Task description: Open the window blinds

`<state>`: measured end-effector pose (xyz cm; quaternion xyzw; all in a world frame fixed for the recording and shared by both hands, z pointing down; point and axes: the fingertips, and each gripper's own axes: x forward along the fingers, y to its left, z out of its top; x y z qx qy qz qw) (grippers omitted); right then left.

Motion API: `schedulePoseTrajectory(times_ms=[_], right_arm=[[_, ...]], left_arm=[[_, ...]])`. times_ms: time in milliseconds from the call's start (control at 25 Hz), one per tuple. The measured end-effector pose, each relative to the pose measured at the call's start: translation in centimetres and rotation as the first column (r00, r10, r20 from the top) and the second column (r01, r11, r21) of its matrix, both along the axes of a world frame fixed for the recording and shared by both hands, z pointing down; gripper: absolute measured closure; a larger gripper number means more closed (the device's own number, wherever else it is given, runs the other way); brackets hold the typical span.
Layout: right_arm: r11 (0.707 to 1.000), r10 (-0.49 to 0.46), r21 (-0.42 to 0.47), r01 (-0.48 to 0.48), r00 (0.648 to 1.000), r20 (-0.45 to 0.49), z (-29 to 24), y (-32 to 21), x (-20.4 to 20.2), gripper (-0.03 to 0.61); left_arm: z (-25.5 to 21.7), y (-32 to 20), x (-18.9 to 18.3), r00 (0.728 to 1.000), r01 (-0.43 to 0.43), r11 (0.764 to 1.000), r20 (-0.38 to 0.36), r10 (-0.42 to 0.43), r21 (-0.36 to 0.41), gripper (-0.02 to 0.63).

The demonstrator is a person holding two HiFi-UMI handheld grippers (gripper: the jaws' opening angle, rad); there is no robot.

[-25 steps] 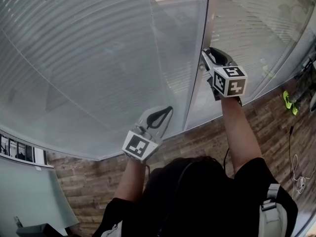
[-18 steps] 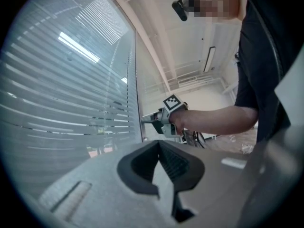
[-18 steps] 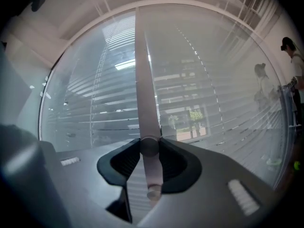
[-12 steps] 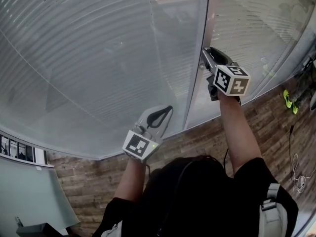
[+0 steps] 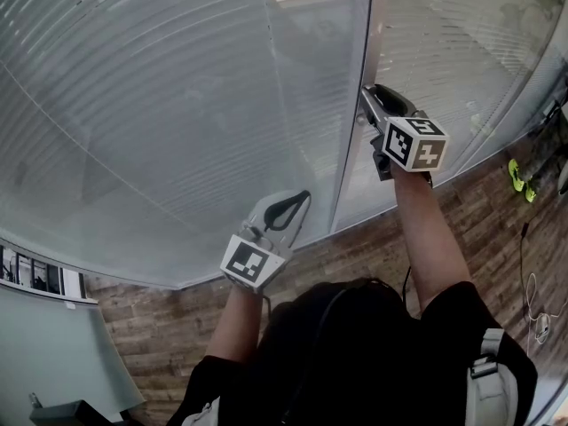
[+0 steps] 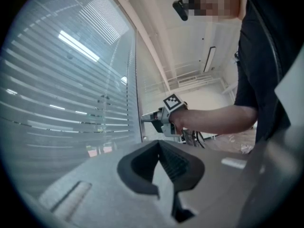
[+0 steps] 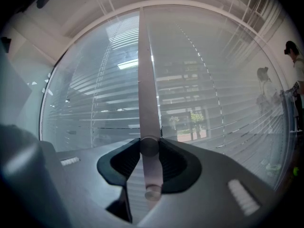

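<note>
Rolled a little about its own line since a second ago, the right gripper [image 5: 371, 100] is caught turning the control of the blinds [image 5: 177, 105].

The marker cube [image 5: 413, 143] is shown tipped further over than before, while the hand has been kept where it was, at the upright post [image 7: 145, 80] between the two sheets of glass [image 5: 461, 51]. The jaws are closed at a middling width on a small round knob [image 7: 151, 172] that sticks out of the post. The left gripper [image 5: 297, 204] is held idle lower down, near the glass, with its jaws together and nothing between them. The slats are still spread over both sheets, though greenery [image 7: 194, 118] can be glimpsed between them right of the post. The opening is judged begun, not finished.
</note>
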<state>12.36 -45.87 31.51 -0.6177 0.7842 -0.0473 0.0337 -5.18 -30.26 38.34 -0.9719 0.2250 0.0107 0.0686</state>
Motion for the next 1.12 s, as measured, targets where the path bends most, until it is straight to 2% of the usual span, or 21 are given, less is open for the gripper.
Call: schedulePoseTrajectory(times_ms=[320,440,560,680,760,840,1000,1120], right_arm=[[1.0,-0.006,-0.002,0.006,0.999,-0.032,0.0,0.0,-0.1,0.442],[1.0,-0.019,0.009,0.02,0.997,-0.071,0.1,0.3,-0.4,0.383],[1.0,-0.022,0.017,0.025,0.991,-0.129,0.4,0.6,-0.4,0.356],[0.999,-0.02,0.019,0.026,0.968,-0.249,0.9,0.9,-0.4,0.341],[0.999,-0.013,0.023,0.023,0.93,-0.366,1.0,1.2,-0.5,0.339],[0.999,0.001,0.035,0.019,0.867,-0.498,0.7,1.4,-1.0,0.339],[0.998,0.042,0.062,0.008,0.663,-0.747,0.1,1.7,-1.3,0.347],[0.997,0.061,0.079,0.009,0.551,-0.832,-0.5,1.6,-1.7,0.359]], left_arm=[[0.1,0.0,-0.1,1.0,0.002,1.0,0.004,-0.002,0.001,0.609],[0.2,0.0,-0.1,1.0,0.0,1.0,0.004,0.0,-0.001,0.609],[0.3,0.0,0.0,1.0,-0.003,1.0,0.006,0.003,0.001,0.61],[0.3,0.1,0.3,1.0,-0.008,1.0,0.008,0.008,-0.002,0.61],[0.4,0.1,0.4,1.0,-0.011,1.0,0.009,0.011,-0.002,0.609],[0.5,0.1,0.4,1.0,-0.012,1.0,0.011,0.012,-0.002,0.609],[1.6,-0.1,0.4,1.0,-0.015,1.0,0.003,0.015,0.006,0.609],[1.9,-0.2,0.4,1.0,-0.013,1.0,0.001,0.013,0.001,0.609]])
